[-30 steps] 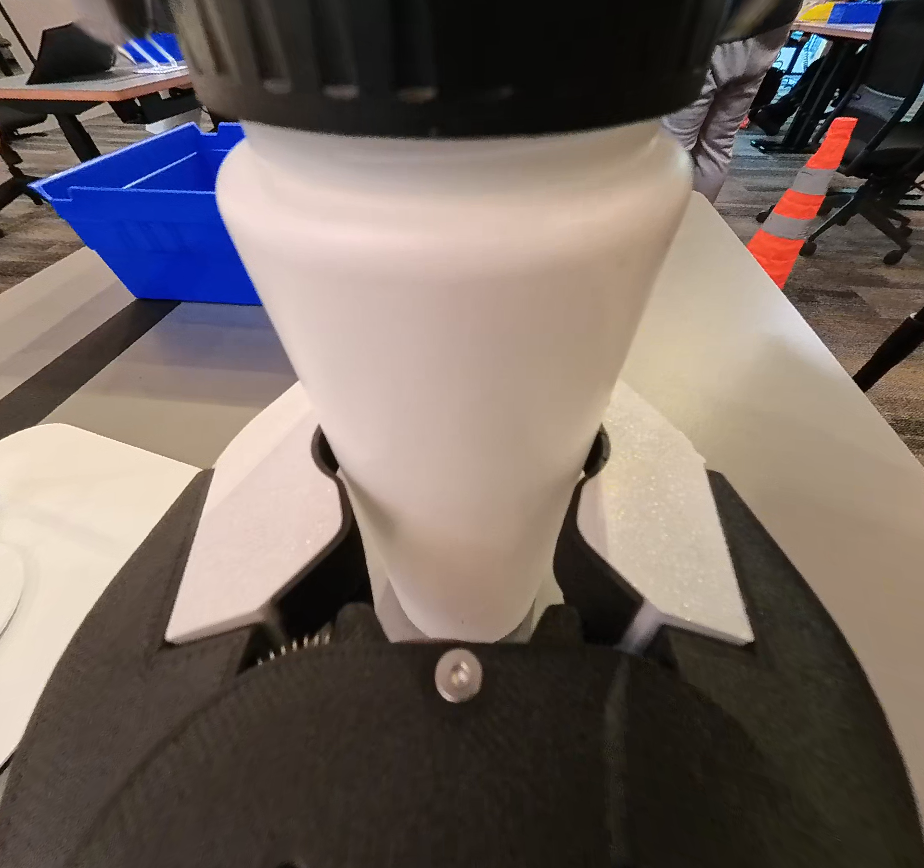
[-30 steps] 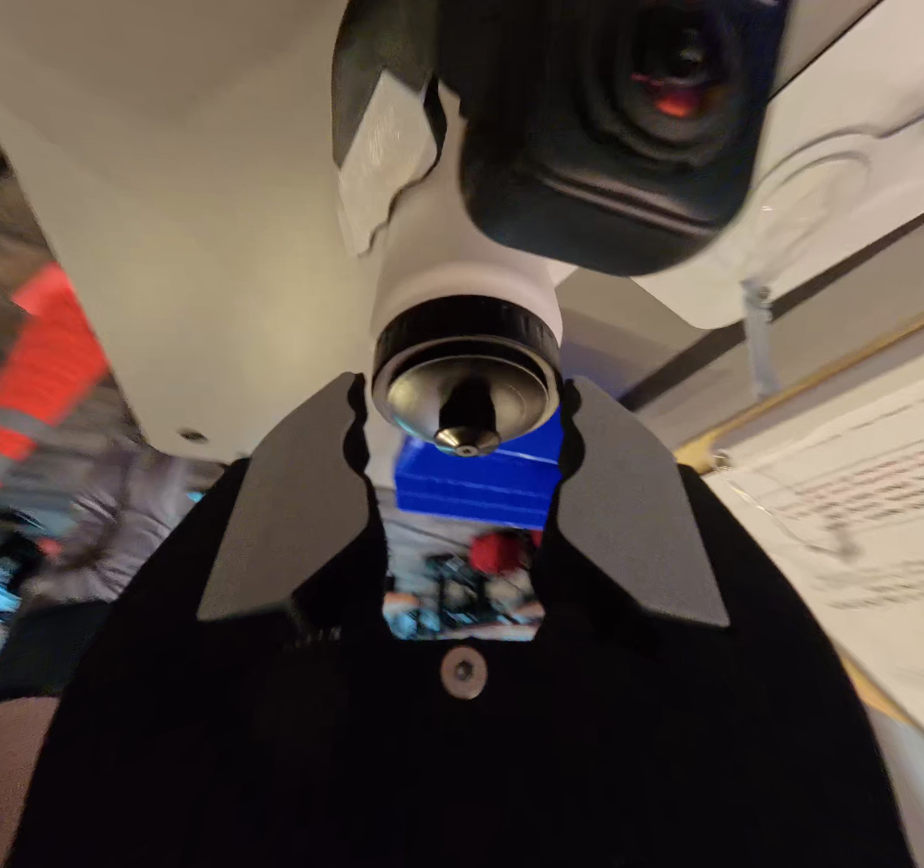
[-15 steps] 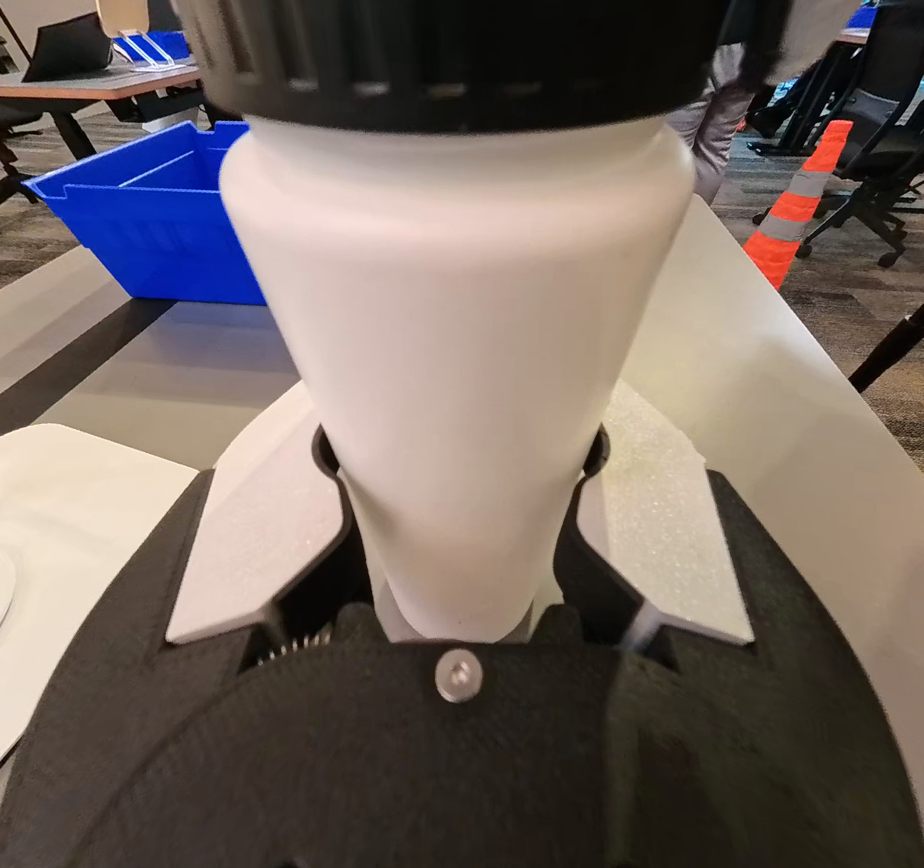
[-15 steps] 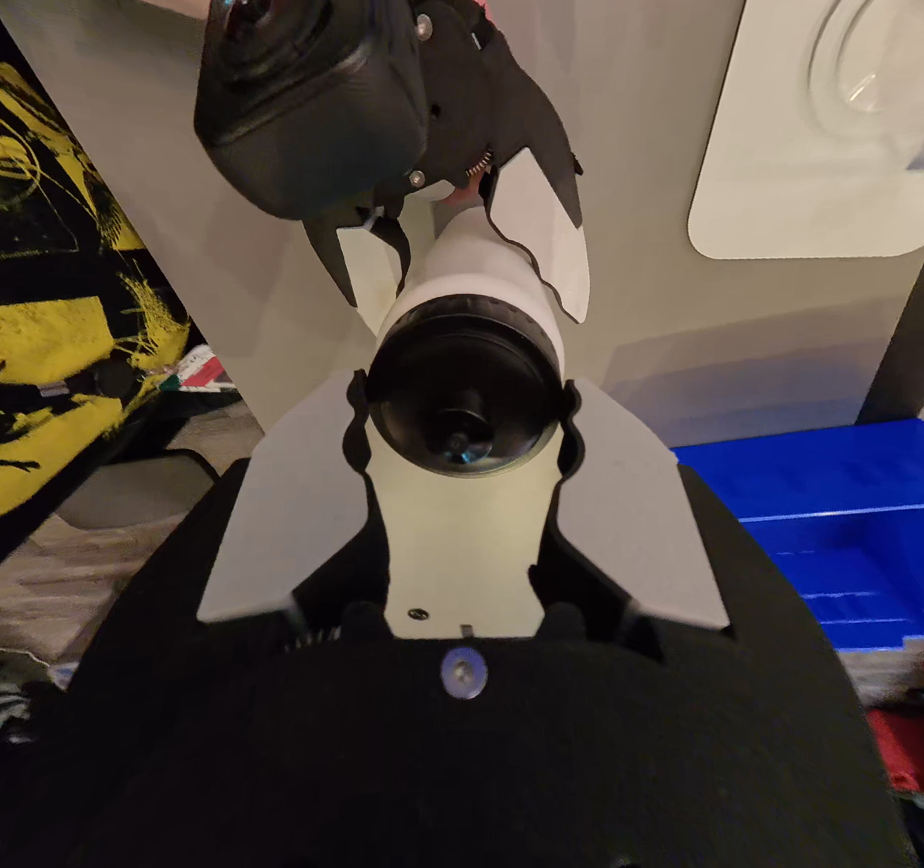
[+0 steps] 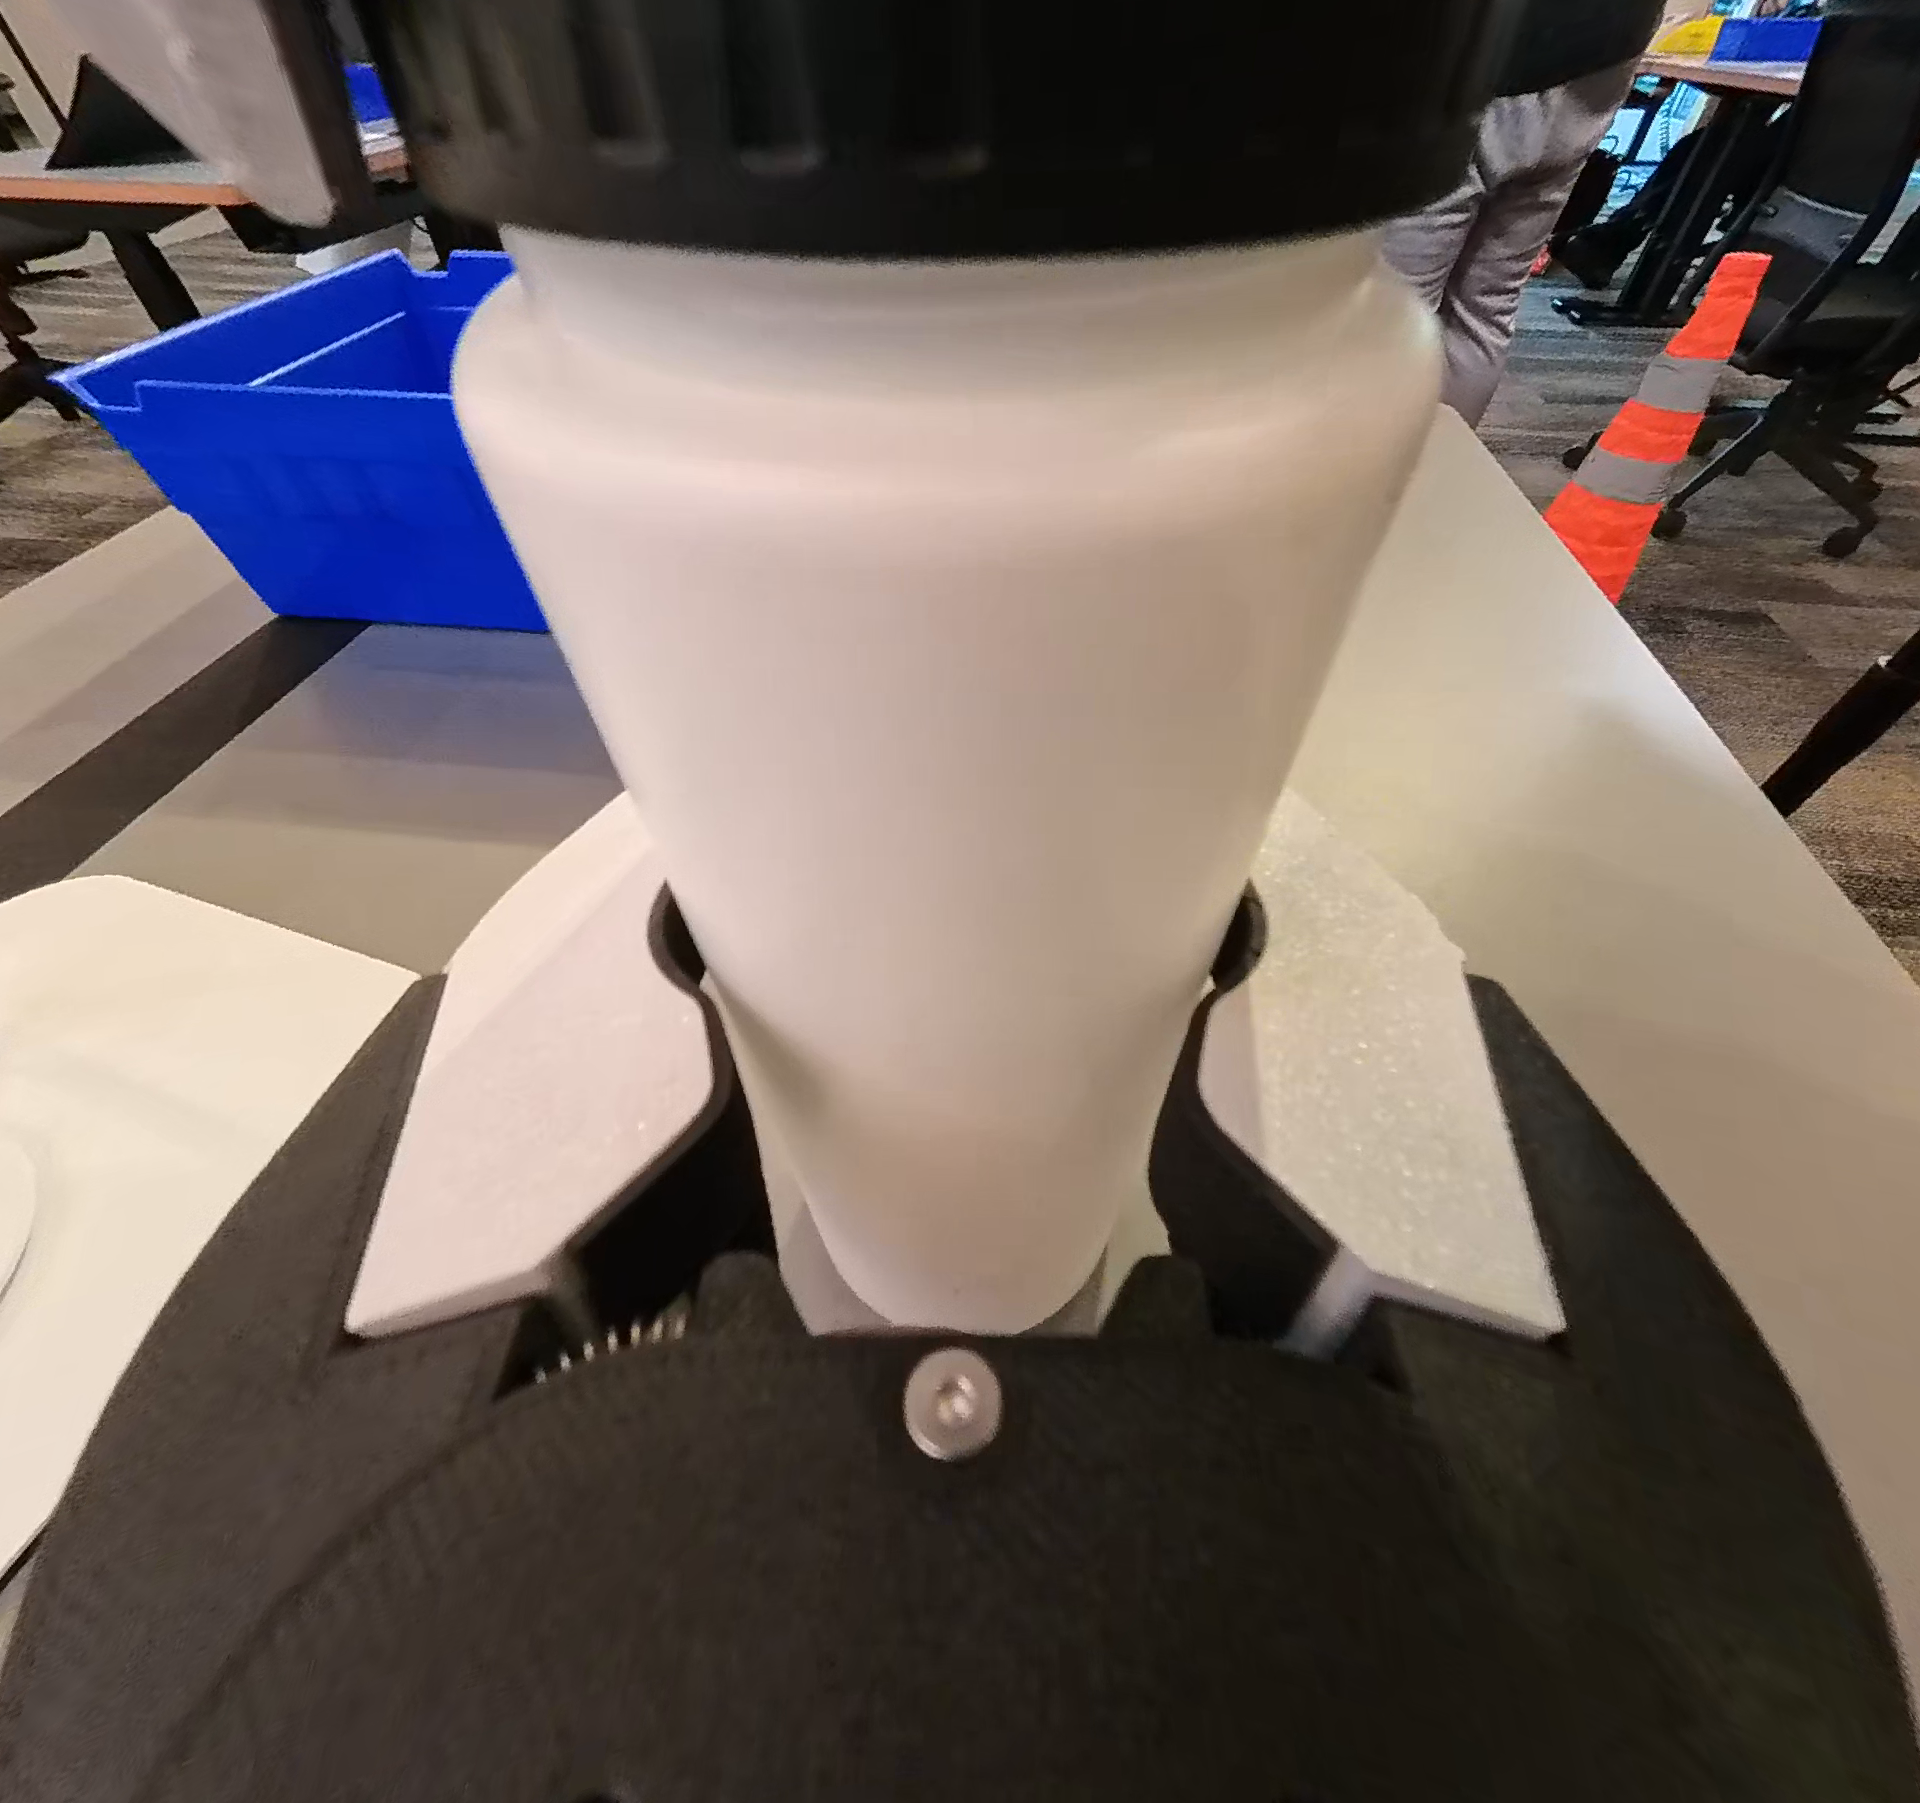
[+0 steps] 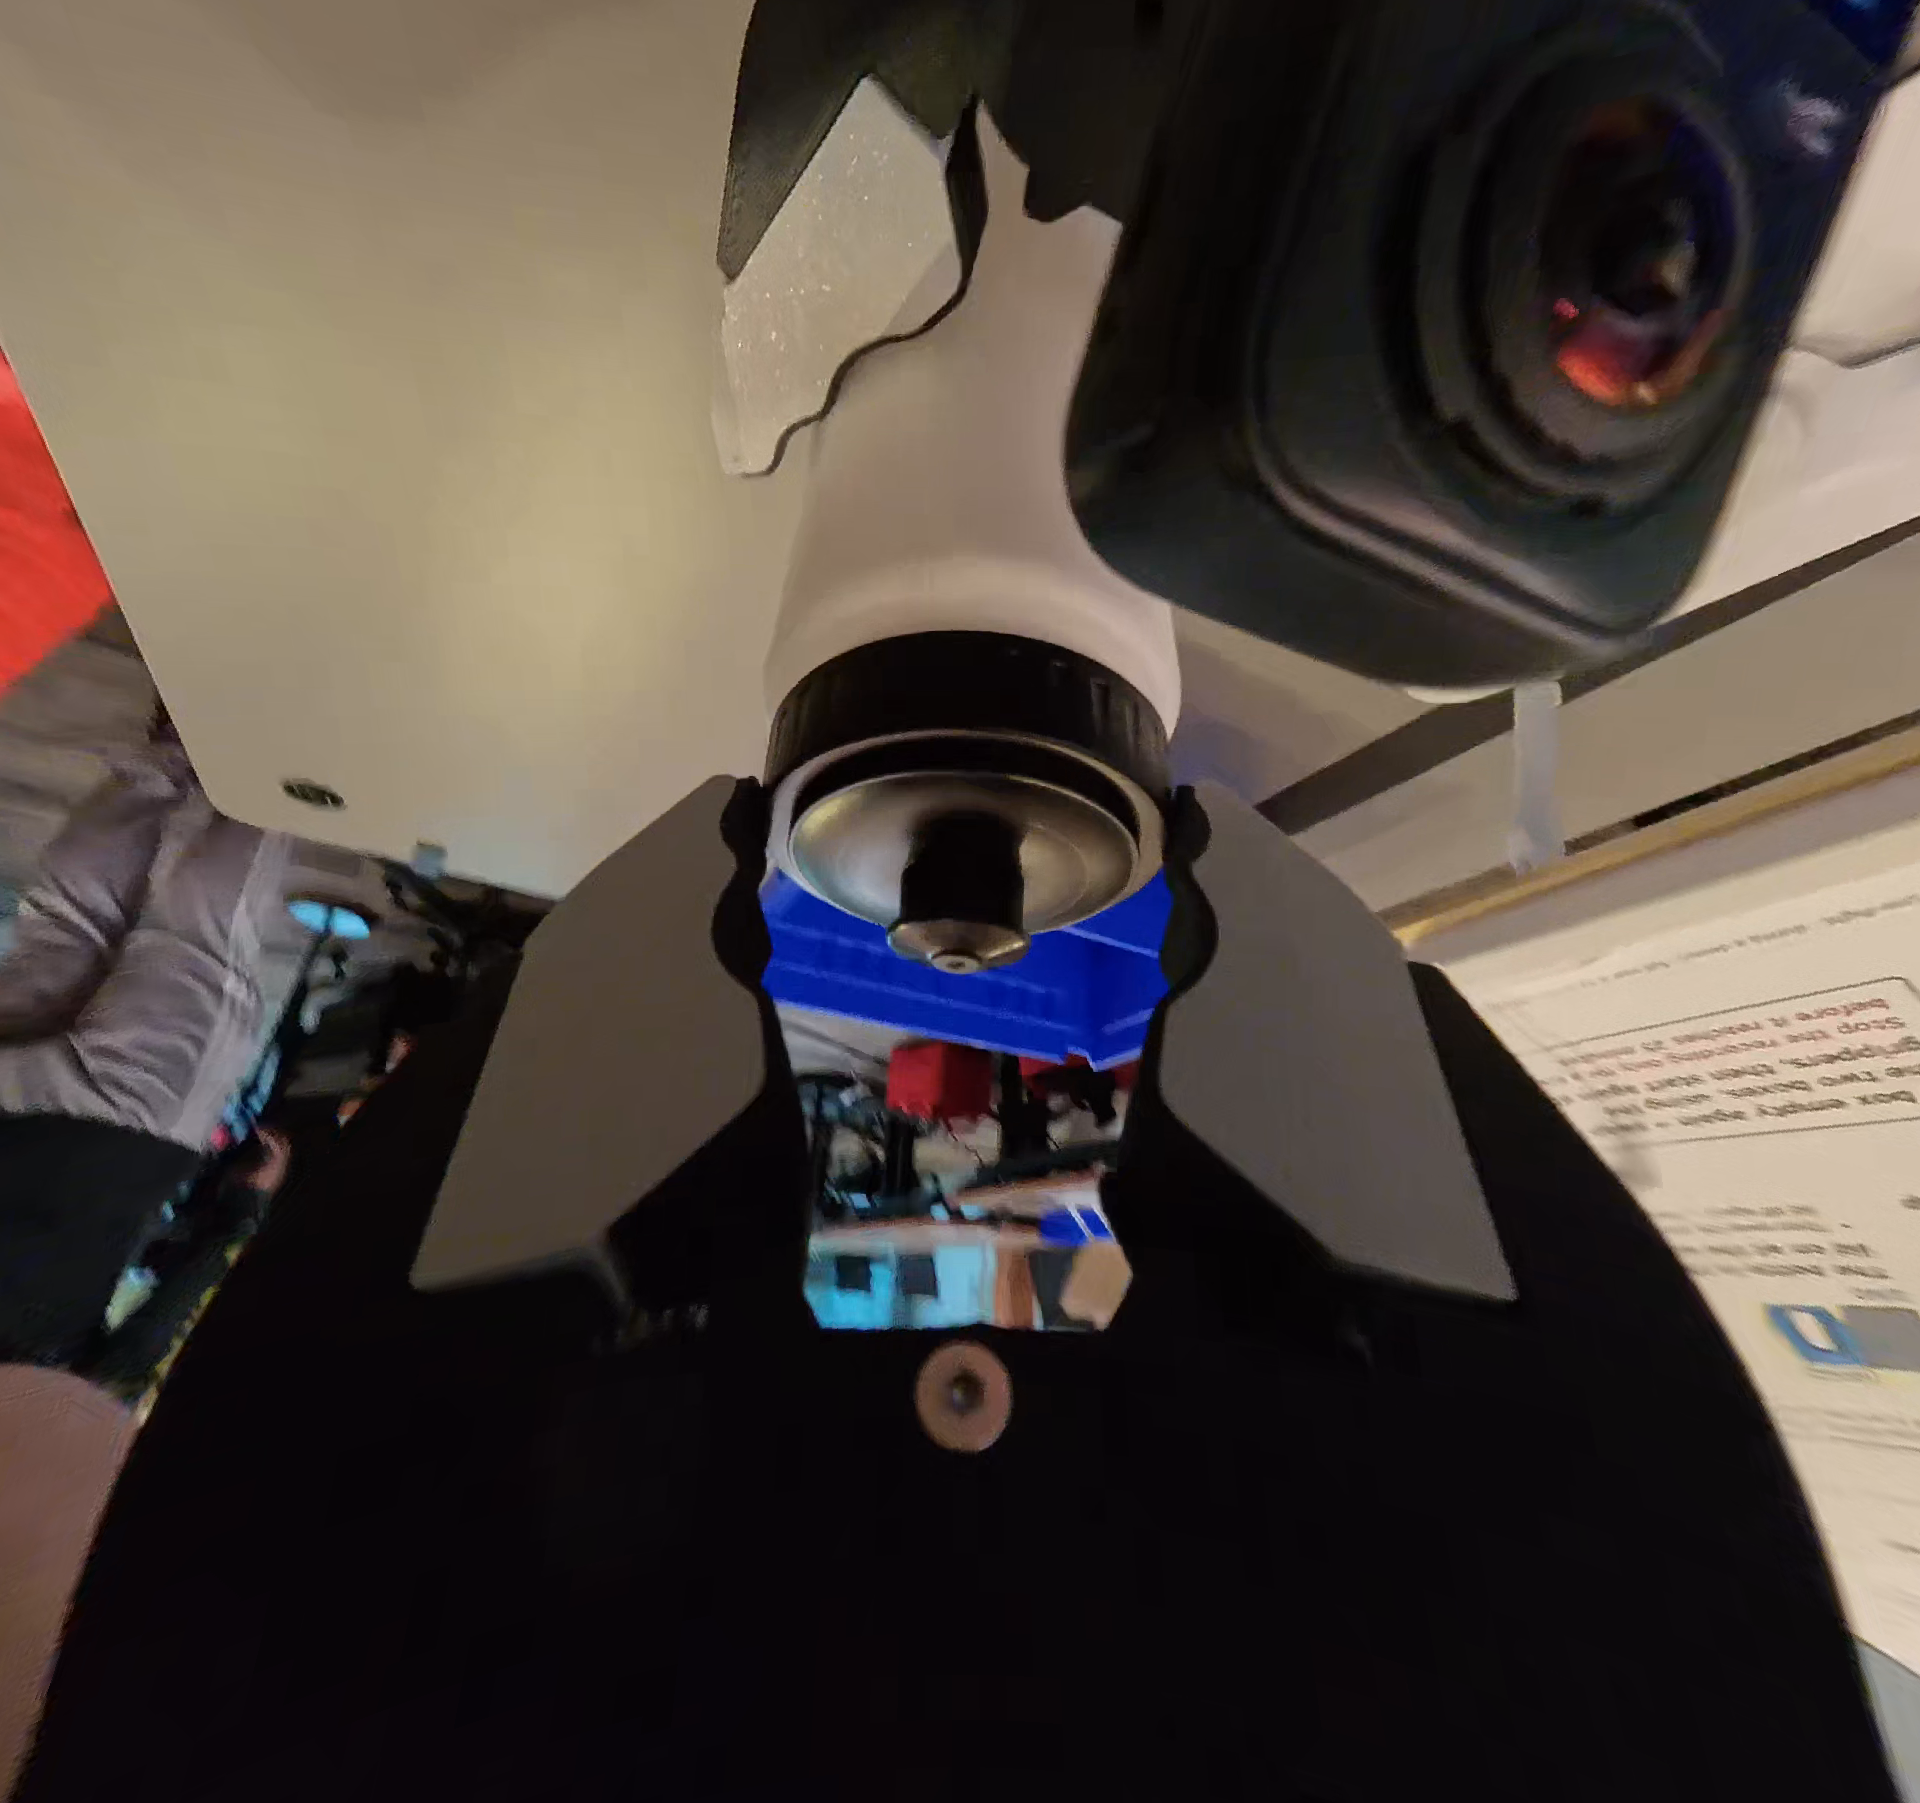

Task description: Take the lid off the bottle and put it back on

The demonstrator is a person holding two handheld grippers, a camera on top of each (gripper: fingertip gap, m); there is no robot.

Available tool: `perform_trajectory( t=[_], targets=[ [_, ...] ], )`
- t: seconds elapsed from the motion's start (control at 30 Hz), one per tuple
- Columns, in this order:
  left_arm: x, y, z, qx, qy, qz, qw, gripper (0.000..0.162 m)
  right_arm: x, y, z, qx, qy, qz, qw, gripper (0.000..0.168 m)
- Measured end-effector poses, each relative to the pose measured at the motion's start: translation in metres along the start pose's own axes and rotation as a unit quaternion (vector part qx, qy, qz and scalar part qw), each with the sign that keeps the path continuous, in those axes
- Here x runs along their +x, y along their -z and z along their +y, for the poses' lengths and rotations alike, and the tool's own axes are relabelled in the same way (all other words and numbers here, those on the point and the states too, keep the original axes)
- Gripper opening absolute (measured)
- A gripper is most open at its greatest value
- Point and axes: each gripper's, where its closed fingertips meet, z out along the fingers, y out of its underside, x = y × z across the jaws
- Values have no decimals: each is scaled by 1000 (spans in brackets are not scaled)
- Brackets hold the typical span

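Observation:
A white bottle (image 5: 935, 662) with a black ribbed lid (image 5: 935, 39) is held above the table. My left gripper (image 5: 956, 922) is shut on the bottle's lower body. In the right wrist view the lid (image 6: 961, 704) faces the camera, its nozzle (image 6: 956, 901) pointing at me. My right gripper (image 6: 961, 818) has its fingertips closed on the lid's rim from both sides. One of its fingers (image 5: 156, 39) shows beside the lid in the left wrist view. A left gripper finger (image 6: 821, 278) and camera (image 6: 1455, 299) show behind the bottle (image 6: 935, 527).
A blue bin (image 5: 312, 486) stands on the grey-white table (image 5: 1558, 714) behind the bottle. A white board (image 5: 156, 1078) lies at the left, a printed sheet (image 6: 1714, 1130) farther off. An orange cone (image 5: 1652, 434), office chairs and a person (image 5: 1486, 226) are beyond the table's right edge.
My right gripper has rotated around the lid and back over the last second, staying on it. A little more white neck shows under the lid now. The left gripper has held the bottle still.

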Motion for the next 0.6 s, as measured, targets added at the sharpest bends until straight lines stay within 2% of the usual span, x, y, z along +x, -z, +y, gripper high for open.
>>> perform_trajectory(
  t=[0.03, 0.07, 0.13, 0.27, 0.33, 0.47, 0.6],
  targets=[
    [0, 0, 0, 0, 0, 0, 1000, 96, 0, 0, -3, 26, -23, -5, 999, 75],
    [0, -1, 0, -1, -1, -1, 1000, 96, -1, 2, -6, 55, -53, -14, 997, 74],
    [1, -1, 0, -2, -2, -2, 1000, 97, -2, 6, -9, 109, -120, -26, 987, 89],
    [0, -1, 0, -1, -1, -1, 1000, 97, 1, 10, -8, 188, -269, -50, 943, 93],
    [1, -1, 0, -1, -2, -1, 1000, 97, 0, 8, -9, 218, -309, -72, 923, 87],
    [1, -2, 0, -2, -3, -2, 1000, 97, -7, -4, -10, 221, -335, -116, 909, 77],
    [1, -1, 0, -2, -2, -2, 1000, 96, -7, -6, -10, 206, -290, -105, 929, 78]
  ],
)
